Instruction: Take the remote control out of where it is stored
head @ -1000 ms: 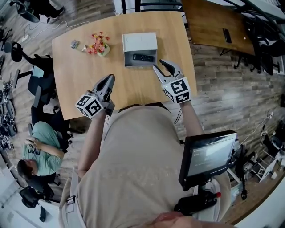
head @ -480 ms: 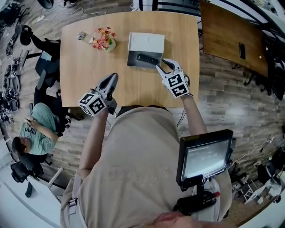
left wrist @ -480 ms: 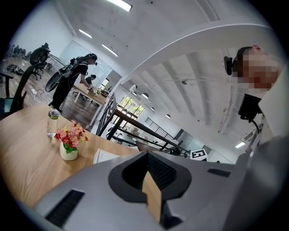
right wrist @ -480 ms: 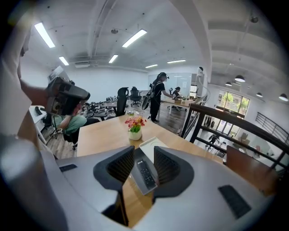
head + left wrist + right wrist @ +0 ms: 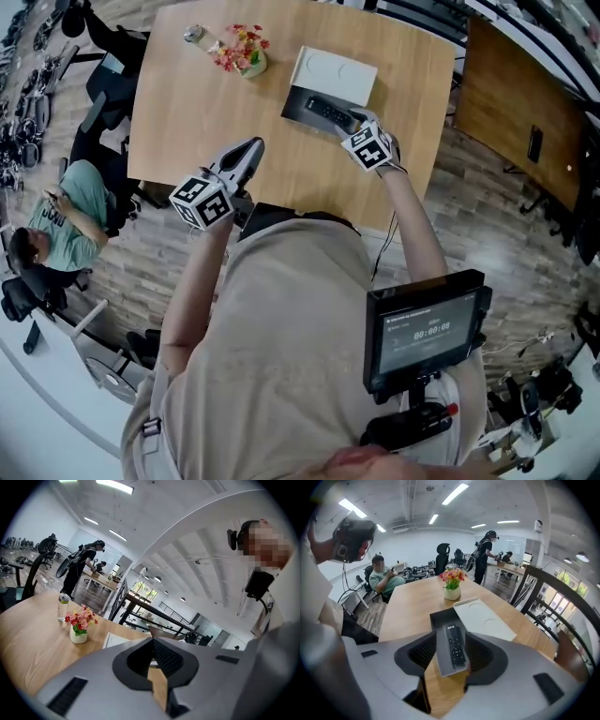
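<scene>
- Right gripper view: right hand-held gripper (image 5: 450,637) jaws spread, just been opening; remote control (image 5: 454,651) framed between them, unpinched, long axis along jaws.
- Farther off: left hand-held gripper (image 5: 152,654), pressed together.

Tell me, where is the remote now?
In the head view the remote lies in the open dark tray on the table's right side, next to the white lid.

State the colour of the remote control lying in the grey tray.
Black slim remote control, pale buttons; clearest in right gripper view.
</scene>
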Action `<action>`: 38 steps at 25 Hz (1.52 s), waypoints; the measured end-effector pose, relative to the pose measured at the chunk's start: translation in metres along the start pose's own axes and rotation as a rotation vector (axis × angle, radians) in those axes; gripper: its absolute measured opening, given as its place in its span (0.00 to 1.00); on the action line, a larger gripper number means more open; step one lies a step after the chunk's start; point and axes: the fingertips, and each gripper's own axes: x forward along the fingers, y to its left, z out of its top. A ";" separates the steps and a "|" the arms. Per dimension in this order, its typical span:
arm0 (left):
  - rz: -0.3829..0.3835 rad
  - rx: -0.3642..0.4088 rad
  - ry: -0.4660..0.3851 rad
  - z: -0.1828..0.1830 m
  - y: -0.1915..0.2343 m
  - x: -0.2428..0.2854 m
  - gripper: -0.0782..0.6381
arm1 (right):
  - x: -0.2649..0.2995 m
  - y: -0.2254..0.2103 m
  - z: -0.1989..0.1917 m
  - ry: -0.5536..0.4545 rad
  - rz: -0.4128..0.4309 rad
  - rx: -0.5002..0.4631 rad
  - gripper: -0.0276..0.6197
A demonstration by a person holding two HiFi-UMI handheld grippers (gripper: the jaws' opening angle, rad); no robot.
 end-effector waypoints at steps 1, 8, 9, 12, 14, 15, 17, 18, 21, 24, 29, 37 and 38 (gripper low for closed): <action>0.006 -0.002 0.000 -0.001 0.000 -0.001 0.12 | 0.014 0.001 -0.005 0.024 0.017 -0.009 0.33; 0.029 -0.018 0.001 -0.006 0.004 -0.001 0.12 | 0.093 0.003 -0.033 0.184 0.061 -0.117 0.36; 0.030 -0.017 0.003 -0.006 0.006 -0.001 0.12 | 0.103 0.000 -0.036 0.199 0.055 -0.136 0.36; 0.039 -0.014 0.008 -0.008 0.012 -0.002 0.12 | 0.128 -0.002 -0.048 0.240 0.045 -0.174 0.36; 0.046 -0.013 0.010 -0.009 0.014 -0.002 0.12 | 0.137 -0.002 -0.057 0.266 0.044 -0.180 0.36; 0.049 -0.012 0.012 -0.008 0.015 -0.003 0.12 | 0.141 -0.002 -0.061 0.280 0.041 -0.183 0.36; 0.054 -0.009 0.012 -0.007 0.016 -0.005 0.12 | 0.149 -0.003 -0.069 0.313 0.030 -0.197 0.36; 0.056 -0.010 0.011 -0.007 0.017 -0.007 0.12 | 0.153 -0.003 -0.072 0.329 0.024 -0.208 0.36; 0.059 -0.015 0.009 -0.006 0.016 -0.010 0.12 | 0.161 -0.004 -0.078 0.375 0.013 -0.231 0.36; 0.064 -0.021 0.010 -0.008 0.016 -0.013 0.12 | 0.167 -0.007 -0.084 0.434 -0.011 -0.254 0.36; 0.070 -0.031 0.010 -0.010 0.018 -0.016 0.12 | 0.172 -0.009 -0.092 0.488 -0.029 -0.314 0.35; 0.076 -0.035 0.011 -0.014 0.022 -0.021 0.12 | 0.150 -0.001 -0.072 0.368 0.020 -0.131 0.33; 0.077 -0.036 0.011 -0.015 0.022 -0.022 0.12 | 0.145 0.000 -0.068 0.345 0.018 -0.118 0.33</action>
